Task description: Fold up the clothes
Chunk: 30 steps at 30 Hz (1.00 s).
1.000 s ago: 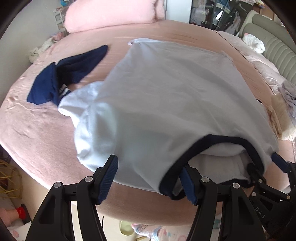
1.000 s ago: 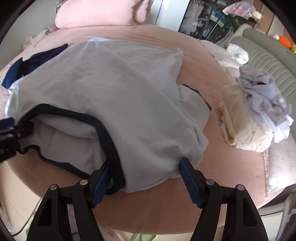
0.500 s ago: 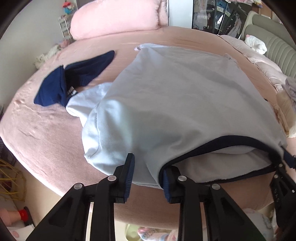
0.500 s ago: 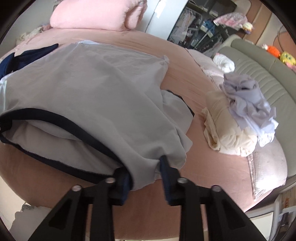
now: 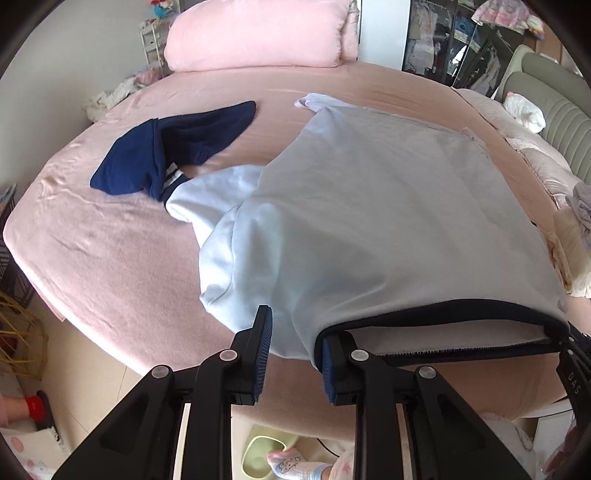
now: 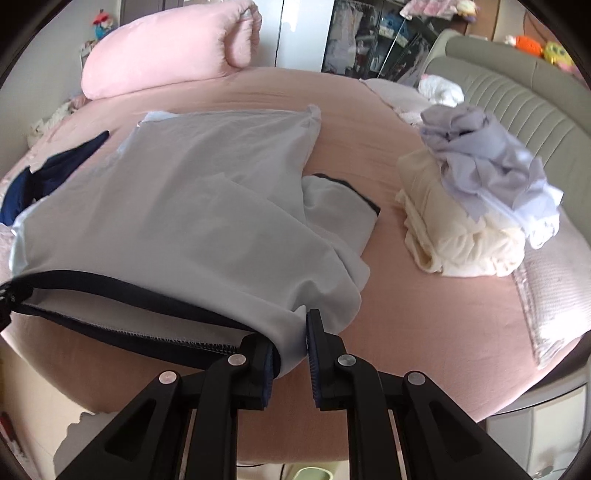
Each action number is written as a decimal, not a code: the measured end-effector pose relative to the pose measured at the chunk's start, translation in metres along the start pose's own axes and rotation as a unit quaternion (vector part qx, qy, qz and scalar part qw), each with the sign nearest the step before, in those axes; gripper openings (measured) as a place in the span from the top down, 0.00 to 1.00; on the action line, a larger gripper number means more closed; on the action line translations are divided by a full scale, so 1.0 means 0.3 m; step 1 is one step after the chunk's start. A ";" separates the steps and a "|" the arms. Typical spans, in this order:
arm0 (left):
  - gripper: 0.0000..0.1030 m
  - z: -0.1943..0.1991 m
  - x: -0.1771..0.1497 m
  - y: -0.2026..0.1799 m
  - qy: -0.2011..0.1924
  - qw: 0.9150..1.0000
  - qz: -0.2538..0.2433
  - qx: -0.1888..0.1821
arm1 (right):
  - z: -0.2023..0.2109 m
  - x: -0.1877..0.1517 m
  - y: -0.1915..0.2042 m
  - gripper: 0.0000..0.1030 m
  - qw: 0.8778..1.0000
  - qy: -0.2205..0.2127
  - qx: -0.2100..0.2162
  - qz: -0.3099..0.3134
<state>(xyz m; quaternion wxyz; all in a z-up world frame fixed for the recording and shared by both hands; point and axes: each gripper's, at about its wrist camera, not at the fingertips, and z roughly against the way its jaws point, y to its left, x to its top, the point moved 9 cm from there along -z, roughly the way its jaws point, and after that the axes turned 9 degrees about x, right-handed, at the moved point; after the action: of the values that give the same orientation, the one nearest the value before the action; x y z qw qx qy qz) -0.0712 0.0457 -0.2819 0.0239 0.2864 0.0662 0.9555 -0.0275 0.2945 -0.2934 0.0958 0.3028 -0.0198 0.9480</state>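
A pale blue sweatshirt (image 5: 369, 206) (image 6: 184, 206) lies spread on the pink bed (image 5: 110, 258). Its navy-trimmed opening (image 5: 443, 310) (image 6: 129, 291) faces me, stretched taut between the two grippers just above the bed's near edge. My left gripper (image 5: 295, 350) is shut on the cloth at the opening's left end. At the opening's right end, my right gripper (image 6: 291, 354) is shut on the cloth. One navy sleeve (image 5: 177, 147) (image 6: 48, 173) trails out to the far left. A second sleeve with a dark cuff (image 6: 343, 210) pokes out on the right.
A heap of cream and lavender clothes (image 6: 476, 206) sits on the bed to the right. A big pink pillow (image 5: 258, 33) lies at the far side, and a grey-green padded headboard (image 6: 517, 92) runs along the right. A person's socked foot (image 5: 291, 461) stands on the floor below.
Both grippers went from open to shut on the sweatshirt's near edge. They then pulled it up and back, stretching the navy-trimmed opening straight.
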 end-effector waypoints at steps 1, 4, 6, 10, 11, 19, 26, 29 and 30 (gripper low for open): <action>0.79 -0.003 -0.009 0.000 0.001 1.000 -0.006 0.003 | -0.001 -0.007 0.003 0.88 1.000 0.003 0.007 -0.003; 0.79 -0.015 -0.039 -0.010 -0.005 0.999 -0.031 0.028 | -0.019 -0.033 0.009 0.88 1.000 0.018 0.015 -0.001; 0.78 -0.008 -0.054 -0.025 -0.017 0.997 -0.054 0.048 | -0.032 -0.054 0.011 0.88 1.000 0.027 0.005 0.008; 0.76 0.004 -0.070 -0.033 -0.032 0.992 -0.089 0.078 | -0.036 -0.088 0.022 0.88 0.999 0.035 -0.009 0.028; 0.76 0.007 -0.075 -0.031 -0.030 0.993 -0.087 0.078 | -0.033 -0.093 0.025 0.88 0.999 0.036 -0.010 0.032; 0.76 0.006 -0.105 0.009 0.007 0.998 -0.056 0.037 | -0.006 -0.116 0.025 0.88 0.999 0.043 0.002 0.018; 0.76 0.024 -0.131 -0.010 0.006 0.996 -0.078 0.043 | 0.017 -0.134 0.040 0.88 0.998 0.051 0.024 0.002; 0.75 0.025 -0.136 -0.009 0.014 0.996 -0.074 0.041 | 0.041 -0.163 0.096 0.88 0.998 0.053 0.016 -0.005; 0.75 0.024 -0.138 -0.008 0.019 0.996 -0.073 0.036 | 0.046 -0.166 0.098 0.88 0.998 0.054 0.021 -0.009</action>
<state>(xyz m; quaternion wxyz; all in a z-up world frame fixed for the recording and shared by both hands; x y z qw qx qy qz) -0.0324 0.0454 -0.2988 0.0822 0.2628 0.1220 0.9536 0.0145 0.2558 -0.3103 0.0987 0.2533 0.0085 0.9623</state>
